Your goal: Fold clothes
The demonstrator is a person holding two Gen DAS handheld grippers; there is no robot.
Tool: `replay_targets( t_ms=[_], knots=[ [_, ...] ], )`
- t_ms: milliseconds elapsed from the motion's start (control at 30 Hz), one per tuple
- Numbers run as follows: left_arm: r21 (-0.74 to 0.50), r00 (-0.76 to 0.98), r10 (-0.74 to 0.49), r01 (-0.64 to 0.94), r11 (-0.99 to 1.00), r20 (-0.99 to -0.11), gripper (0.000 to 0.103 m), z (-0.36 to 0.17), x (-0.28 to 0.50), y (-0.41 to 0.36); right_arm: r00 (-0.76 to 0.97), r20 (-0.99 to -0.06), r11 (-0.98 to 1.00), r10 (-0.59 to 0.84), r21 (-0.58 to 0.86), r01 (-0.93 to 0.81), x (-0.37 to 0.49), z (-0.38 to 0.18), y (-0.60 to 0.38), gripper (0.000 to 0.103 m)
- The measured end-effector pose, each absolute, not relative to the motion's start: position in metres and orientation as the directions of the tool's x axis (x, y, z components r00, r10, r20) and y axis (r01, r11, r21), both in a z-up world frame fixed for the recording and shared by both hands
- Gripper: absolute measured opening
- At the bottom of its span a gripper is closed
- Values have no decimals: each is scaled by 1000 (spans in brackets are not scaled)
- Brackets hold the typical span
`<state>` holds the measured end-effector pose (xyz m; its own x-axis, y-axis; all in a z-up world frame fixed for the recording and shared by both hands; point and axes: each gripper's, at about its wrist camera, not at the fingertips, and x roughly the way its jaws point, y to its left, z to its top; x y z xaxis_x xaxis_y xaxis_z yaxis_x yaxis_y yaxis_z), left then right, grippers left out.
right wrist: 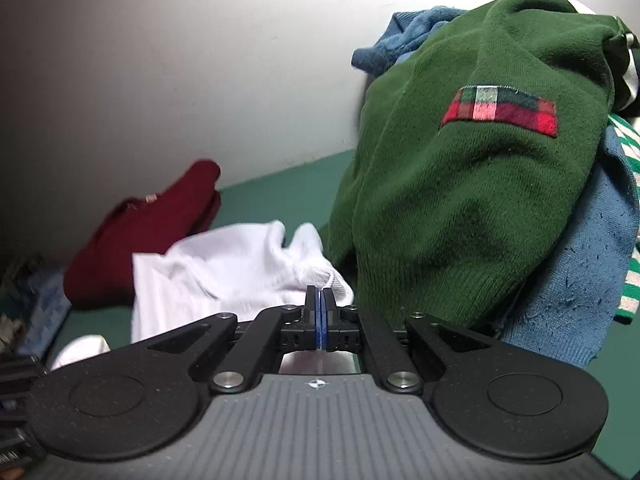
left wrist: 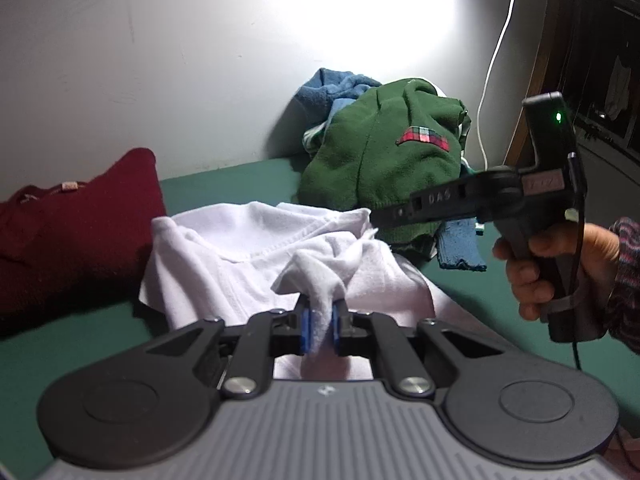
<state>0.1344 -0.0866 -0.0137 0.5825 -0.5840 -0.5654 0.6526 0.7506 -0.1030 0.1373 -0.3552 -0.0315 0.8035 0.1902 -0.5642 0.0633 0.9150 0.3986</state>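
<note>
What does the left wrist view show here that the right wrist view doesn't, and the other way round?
Only the left wrist view shows the right hand-held gripper from outside, a hand around its grip, a white cable on the wall, and the left hand-held gripper pinching the crumpled white cotton shirt.

Only the right wrist view shows the green-and-white striped fabric clearly, and the right gripper's pads pressed together.

Both show the white shirt, the dark green knitted sweater with a plaid patch, the folded maroon sweater and the blue knit.
</note>
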Motion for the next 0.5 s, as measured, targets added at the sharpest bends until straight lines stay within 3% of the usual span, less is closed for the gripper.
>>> replay_targets(
  t_ms=[133, 267, 367, 467, 500],
  knots=[
    [-38, 622, -540, 635, 771, -566, 6, -12, 129, -84, 825, -514, 855, 234, 512, 77, 147, -33, -361, 1],
    [-37, 592, -485, 608, 793, -644, 10, -34, 138, -84, 812, -530, 840, 245, 534, 95, 163, -48, -354, 1],
    [-23, 562, -438, 597, 802, -702, 15, -53, 145, -85, 804, -550, 887, 228, 458, 61, 159, -46, -342, 11],
    [-84, 544, -477, 594, 800, -690, 18, -54, 145, -77, 806, -548, 896, 224, 441, 51, 152, -40, -339, 36],
    [-108, 540, -494, 593, 798, -681, 29, -53, 145, -74, 803, -554, 899, 219, 435, 55, 155, -41, -339, 42]
  ],
)
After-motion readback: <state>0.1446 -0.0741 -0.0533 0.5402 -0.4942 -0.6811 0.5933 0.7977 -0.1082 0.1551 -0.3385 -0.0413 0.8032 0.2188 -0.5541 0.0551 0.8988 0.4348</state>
